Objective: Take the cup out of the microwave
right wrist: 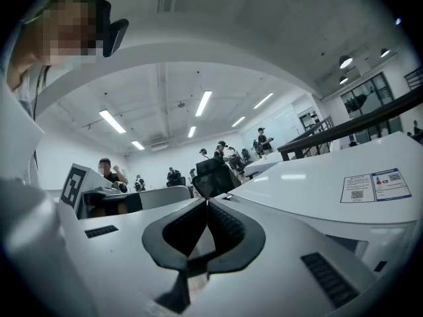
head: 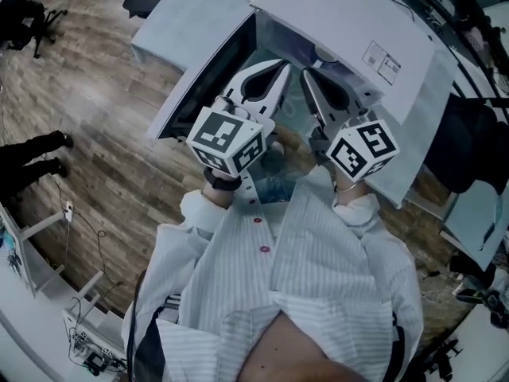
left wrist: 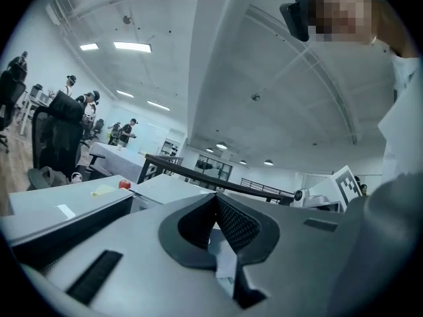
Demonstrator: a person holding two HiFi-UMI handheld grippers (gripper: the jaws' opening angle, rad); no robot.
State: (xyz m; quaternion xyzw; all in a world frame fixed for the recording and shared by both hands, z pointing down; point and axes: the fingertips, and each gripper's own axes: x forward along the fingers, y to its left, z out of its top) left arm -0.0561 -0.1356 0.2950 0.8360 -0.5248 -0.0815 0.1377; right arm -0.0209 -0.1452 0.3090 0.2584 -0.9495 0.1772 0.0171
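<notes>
Seen from above in the head view, the white microwave (head: pixel 350 18) has its door (head: pixel 199 82) swung open to the left. No cup shows in any view; the grippers and the microwave's top hide the inside. My left gripper (head: pixel 282 67) and right gripper (head: pixel 307 75) point side by side at the opening, held close in front of my chest. In the left gripper view the left gripper (left wrist: pixel 215 197) has its jaws closed together with nothing between them. The right gripper (right wrist: pixel 207 202) is likewise shut and empty, with the microwave's labelled top (right wrist: pixel 370 187) to its right.
The microwave stands on a white table (head: pixel 187 18) above a wooden floor (head: pixel 103 126). A person's legs (head: pixel 36 153) are at the far left, with cables (head: pixel 83 229) on the floor below them. A dark garment (head: pixel 469 146) hangs at the right. Office chairs and people fill the background.
</notes>
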